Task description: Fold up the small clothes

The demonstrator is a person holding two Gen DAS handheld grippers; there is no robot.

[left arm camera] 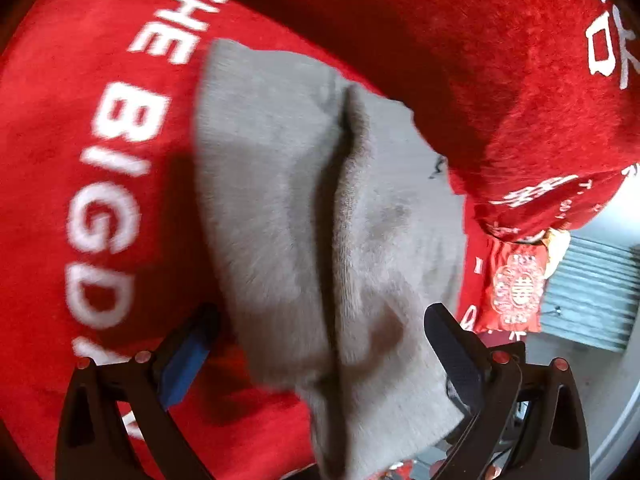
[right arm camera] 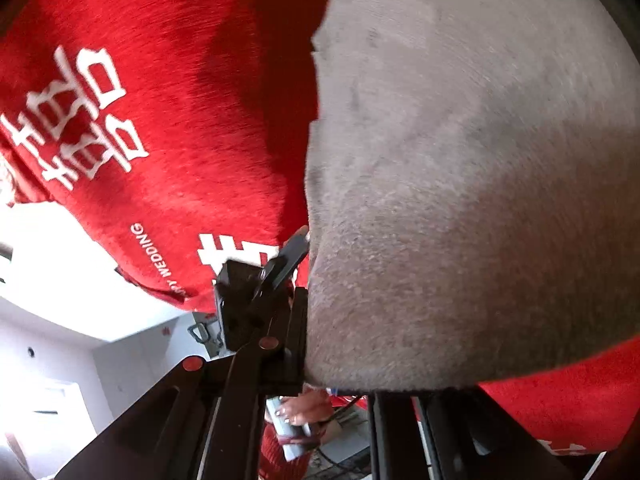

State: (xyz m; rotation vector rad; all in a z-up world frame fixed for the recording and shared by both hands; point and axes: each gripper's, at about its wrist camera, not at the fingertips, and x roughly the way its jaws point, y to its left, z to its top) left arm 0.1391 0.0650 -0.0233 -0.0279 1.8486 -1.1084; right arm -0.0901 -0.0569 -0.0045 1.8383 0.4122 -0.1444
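While the grey garment [left arm camera: 320, 208] lies on the red blanket [left arm camera: 80, 160], it looks mid-fold: a crease ridge runs along its long axis, straight away from the left gripper [left arm camera: 320, 344]. Left's jaws are spread, cloth lying between them, not pinched. Right gripper [right arm camera: 340, 320]: cloth hides one finger, can't tell its state. Next move, I'd guess: pinch the near edge and carry it over.

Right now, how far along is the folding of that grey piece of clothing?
Partly done, it seems. The grey garment lies on the red blanket with one layer already lapped over another, leaving a ridge down its middle. The left hand-held gripper is open around its near edge; whether the right hand-held gripper grips it is unclear. Flattening and any final fold remain.
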